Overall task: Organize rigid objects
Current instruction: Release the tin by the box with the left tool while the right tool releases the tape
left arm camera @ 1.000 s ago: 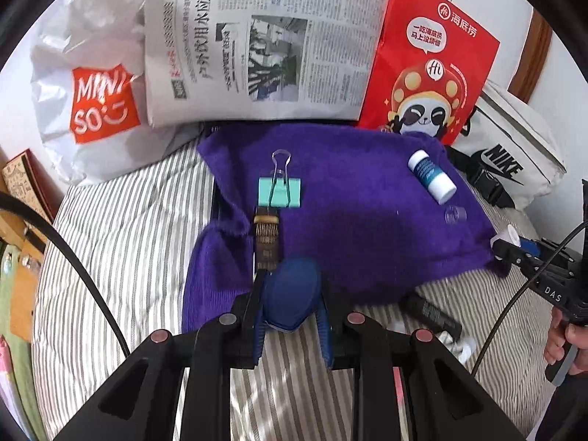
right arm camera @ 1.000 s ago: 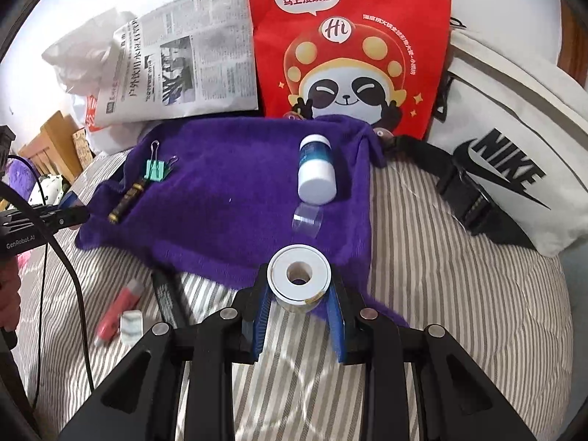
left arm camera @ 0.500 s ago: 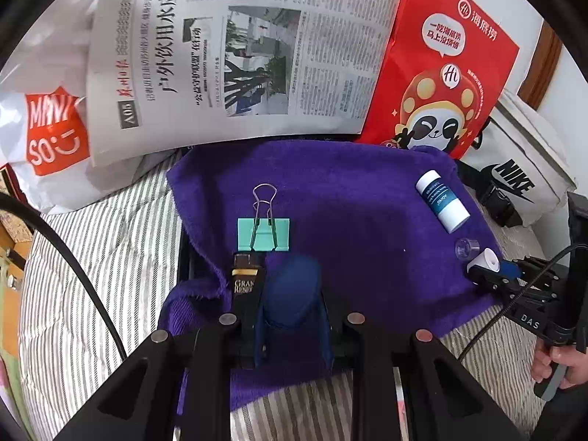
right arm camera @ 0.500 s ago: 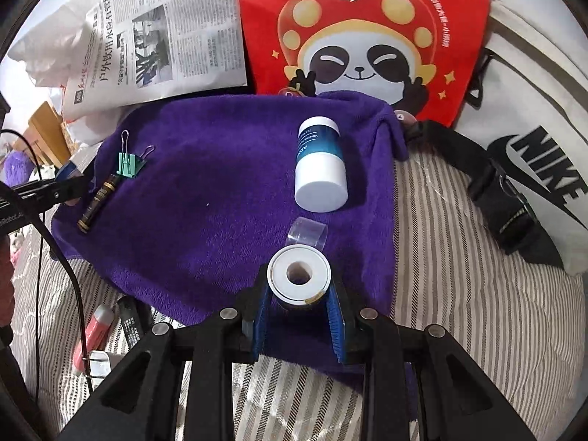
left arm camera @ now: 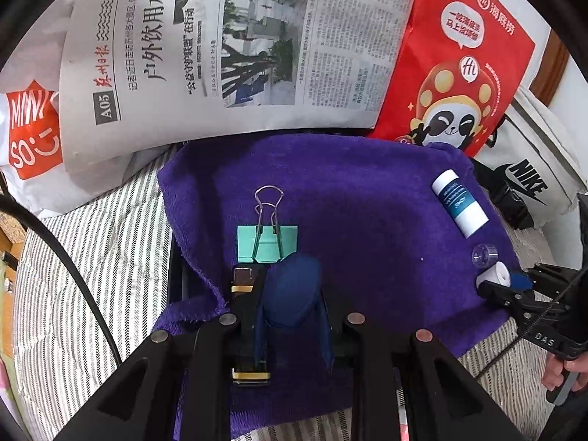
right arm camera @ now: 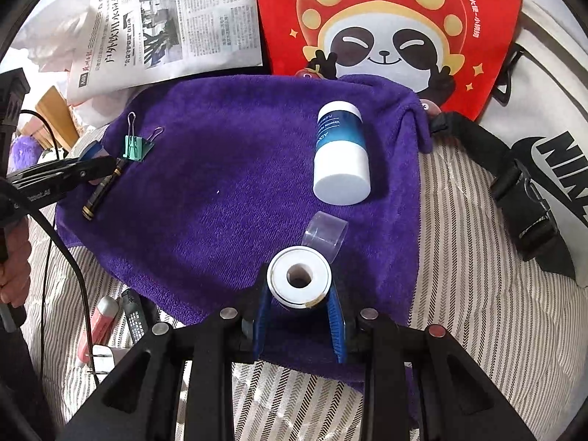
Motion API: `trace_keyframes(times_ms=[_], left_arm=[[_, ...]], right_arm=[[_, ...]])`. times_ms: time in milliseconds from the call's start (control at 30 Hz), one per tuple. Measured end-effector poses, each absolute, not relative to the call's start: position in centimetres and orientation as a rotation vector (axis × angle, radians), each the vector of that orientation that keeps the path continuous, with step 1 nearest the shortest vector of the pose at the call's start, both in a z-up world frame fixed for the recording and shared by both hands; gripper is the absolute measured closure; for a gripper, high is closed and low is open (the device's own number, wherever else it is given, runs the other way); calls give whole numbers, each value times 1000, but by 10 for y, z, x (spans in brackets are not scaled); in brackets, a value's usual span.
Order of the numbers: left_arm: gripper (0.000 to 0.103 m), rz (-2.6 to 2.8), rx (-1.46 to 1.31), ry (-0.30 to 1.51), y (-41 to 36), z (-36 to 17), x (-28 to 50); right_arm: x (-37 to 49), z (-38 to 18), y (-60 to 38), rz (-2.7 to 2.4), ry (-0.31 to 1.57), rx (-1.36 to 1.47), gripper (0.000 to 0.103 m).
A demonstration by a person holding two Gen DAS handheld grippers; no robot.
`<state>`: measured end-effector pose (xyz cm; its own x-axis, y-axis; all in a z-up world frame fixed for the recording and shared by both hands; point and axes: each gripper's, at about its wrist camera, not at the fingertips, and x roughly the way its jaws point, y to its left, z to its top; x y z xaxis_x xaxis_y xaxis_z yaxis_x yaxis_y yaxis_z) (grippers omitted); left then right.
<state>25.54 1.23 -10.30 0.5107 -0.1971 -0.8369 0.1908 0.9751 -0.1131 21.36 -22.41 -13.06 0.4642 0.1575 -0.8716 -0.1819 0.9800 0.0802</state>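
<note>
A purple towel lies on the striped bed. My left gripper is shut on a dark blue oval object, low over the towel's near left part, beside a black-and-gold tube and just short of a teal binder clip. My right gripper is shut on a white roll with a centre hole, over the towel's near right edge. A clear cap lies just beyond it, and a blue-and-white bottle lies farther back.
A newspaper, a red panda bag, a Miniso bag and a white Nike bag line the back. A pink tube, a black tube and a white plug lie on the striped bedding left of the towel.
Both grippers moved forward over the towel with their objects still held. The left one came up beside the black tube, the right one closer to the clear cap.
</note>
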Motion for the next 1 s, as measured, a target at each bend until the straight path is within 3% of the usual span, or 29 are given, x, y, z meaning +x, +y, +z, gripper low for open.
trace_keyframes(times_ms=[300, 800, 867, 1000], left_arm=[[81, -257, -21, 1021, 10, -114, 266], [80, -217, 104, 1005, -21, -126, 269], [77, -214, 115, 1016, -27, -127, 270], [60, -244, 85, 1055, -31, -126, 268]], right_arm=[[196, -111, -231, 188, 1019, -26, 46], [146, -96, -252, 172, 970, 132, 46], [142, -97, -252, 165, 974, 132, 46], [128, -96, -253, 172, 981, 142, 46]])
